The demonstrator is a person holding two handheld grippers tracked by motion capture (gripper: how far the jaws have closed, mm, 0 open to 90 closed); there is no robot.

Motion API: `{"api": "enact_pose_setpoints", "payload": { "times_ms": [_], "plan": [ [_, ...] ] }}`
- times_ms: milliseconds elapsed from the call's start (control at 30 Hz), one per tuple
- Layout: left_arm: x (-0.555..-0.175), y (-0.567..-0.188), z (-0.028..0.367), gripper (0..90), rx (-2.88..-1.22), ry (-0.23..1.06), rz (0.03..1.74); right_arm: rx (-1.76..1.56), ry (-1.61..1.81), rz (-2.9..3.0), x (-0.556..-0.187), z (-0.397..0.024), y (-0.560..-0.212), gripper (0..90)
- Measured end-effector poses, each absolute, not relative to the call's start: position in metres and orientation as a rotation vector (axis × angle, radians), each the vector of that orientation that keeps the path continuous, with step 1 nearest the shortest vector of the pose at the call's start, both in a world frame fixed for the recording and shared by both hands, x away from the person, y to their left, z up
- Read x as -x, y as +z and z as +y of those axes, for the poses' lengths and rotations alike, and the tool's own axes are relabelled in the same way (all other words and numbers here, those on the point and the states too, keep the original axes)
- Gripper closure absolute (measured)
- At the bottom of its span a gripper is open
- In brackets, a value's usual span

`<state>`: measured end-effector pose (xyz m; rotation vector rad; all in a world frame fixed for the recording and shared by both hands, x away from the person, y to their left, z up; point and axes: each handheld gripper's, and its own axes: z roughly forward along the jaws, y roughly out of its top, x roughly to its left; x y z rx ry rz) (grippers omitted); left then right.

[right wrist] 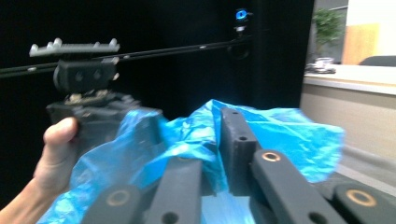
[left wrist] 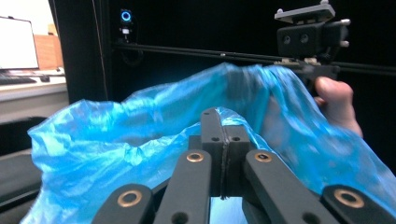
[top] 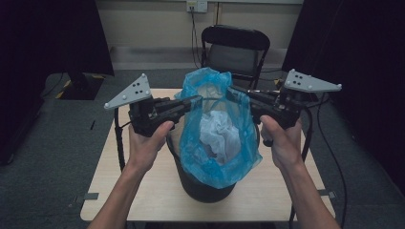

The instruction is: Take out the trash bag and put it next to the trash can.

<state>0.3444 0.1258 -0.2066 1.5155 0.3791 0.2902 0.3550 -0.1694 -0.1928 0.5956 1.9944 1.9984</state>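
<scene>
A thin blue plastic bag (top: 217, 157) is lifted partly out of a dark round bin (top: 205, 188) on the wooden table (top: 143, 191). Crumpled white paper (top: 217, 133) lies inside the bag. My left gripper (top: 195, 99) is at the left side of the bag's rim, and in the left gripper view its jaws (left wrist: 224, 135) are shut on the plastic. My right gripper (top: 234, 91) holds the opposite side of the rim. In the right gripper view the blue film (right wrist: 280, 135) is pinched between its jaws (right wrist: 219, 140), and one jaw is covered by plastic. The rim is stretched between both grippers.
A black folding chair (top: 234, 47) stands beyond the table's far edge. Cables trail from both grippers down the table's sides. Dark curtains stand at left and right, with grey floor all round. The bin sits near the table's front middle.
</scene>
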Motion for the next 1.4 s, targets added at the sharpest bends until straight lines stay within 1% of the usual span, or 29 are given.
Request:
{"api": "enact_pose_setpoints", "payload": {
  "times_ms": [67, 200, 267, 400, 467, 500, 533, 600, 633, 667, 700, 733, 767, 833, 867, 933, 1000, 1133, 1167, 1200, 1233, 1333, 1367, 1400],
  "plan": [
    [-0.344, -0.203, 0.121, 90.0, -1.519, 0.288, 0.374, -0.562, 1.983, 2.037, -0.354, -0.163, -0.195, 75.7],
    [-0.346, -0.197, 0.113, 90.0, -1.533, 0.299, 0.368, -0.553, 1.962, 2.104, -0.354, -0.15, -0.2, 58.4],
    [-0.347, -0.196, 0.112, 90.0, -1.532, 0.297, 0.372, -0.531, 1.965, 2.128, -0.354, -0.147, -0.202, 53.9],
    [-0.351, -0.192, 0.108, 90.0, -1.535, 0.264, 0.361, -0.514, 1.986, 2.162, -0.355, -0.14, -0.203, 39.9],
    [-0.351, -0.191, 0.105, 90.0, -1.536, 0.249, 0.349, -0.511, 1.955, 2.179, -0.355, -0.134, -0.203, 36.4],
    [-0.351, -0.19, 0.103, 89.7, -1.53, 0.234, 0.342, -0.511, 1.934, 2.188, -0.355, -0.132, -0.202, 38.7],
    [-0.351, -0.189, 0.101, 88.5, -1.537, 0.223, 0.327, -0.503, 1.917, 2.192, -0.355, -0.129, -0.202, 46.5],
    [-0.35, -0.189, 0.099, 84.9, -1.555, 0.227, 0.323, -0.457, 1.923, 2.215, -0.356, -0.126, -0.202, 69.0],
    [-0.348, -0.19, 0.099, 80.9, -1.559, 0.248, 0.335, -0.445, 1.921, 2.219, -0.355, -0.125, -0.202, 76.9],
    [-0.347, -0.191, 0.1, 70.9, -1.56, 0.273, 0.348, -0.44, 1.916, 2.219, -0.354, -0.125, -0.201, 83.4],
    [-0.347, -0.192, 0.102, 59.4, -1.546, 0.284, 0.365, -0.444, 1.911, 2.216, -0.354, -0.126, -0.201, 87.8],
    [-0.348, -0.193, 0.106, 49.8, -1.528, 0.289, 0.379, -0.449, 1.912, 2.21, -0.354, -0.127, -0.2, 89.1],
    [-0.348, -0.195, 0.11, 42.9, -1.512, 0.294, 0.387, -0.456, 1.907, 2.199, -0.354, -0.129, -0.199, 89.7],
    [-0.35, -0.199, 0.116, 35.0, -1.504, 0.311, 0.405, -0.469, 1.895, 2.177, -0.354, -0.133, -0.196, 90.0],
    [-0.351, -0.201, 0.118, 31.7, -1.507, 0.306, 0.407, -0.476, 1.896, 2.169, -0.354, -0.135, -0.194, 90.0],
    [-0.353, -0.207, 0.118, 30.4, -1.517, 0.278, 0.393, -0.48, 1.9, 2.145, -0.354, -0.138, -0.189, 90.0],
    [-0.353, -0.21, 0.114, 27.8, -1.53, 0.283, 0.392, -0.484, 1.891, 2.118, -0.353, -0.139, -0.184, 90.0],
    [-0.354, -0.212, 0.099, 28.0, -1.576, 0.305, 0.386, -0.468, 1.919, 2.086, -0.35, -0.138, -0.175, 90.0],
    [-0.355, -0.212, 0.095, 28.5, -1.592, 0.316, 0.382, -0.459, 1.928, 2.082, -0.349, -0.137, -0.173, 90.0],
    [-0.355, -0.213, 0.091, 30.9, -1.601, 0.316, 0.382, -0.453, 1.931, 2.077, -0.347, -0.136, -0.172, 90.0],
    [-0.355, -0.214, 0.088, 36.1, -1.602, 0.322, 0.377, -0.45, 1.935, 2.073, -0.346, -0.136, -0.171, 90.0],
    [-0.353, -0.215, 0.084, 72.5, -1.607, 0.279, 0.341, -0.45, 1.908, 2.075, -0.344, -0.137, -0.17, 88.7],
    [-0.353, -0.215, 0.083, 83.2, -1.616, 0.283, 0.335, -0.458, 1.902, 2.069, -0.344, -0.138, -0.17, 84.5],
    [-0.353, -0.216, 0.084, 88.8, -1.627, 0.286, 0.332, -0.466, 1.896, 2.067, -0.344, -0.14, -0.171, 79.0]
  ]
}}
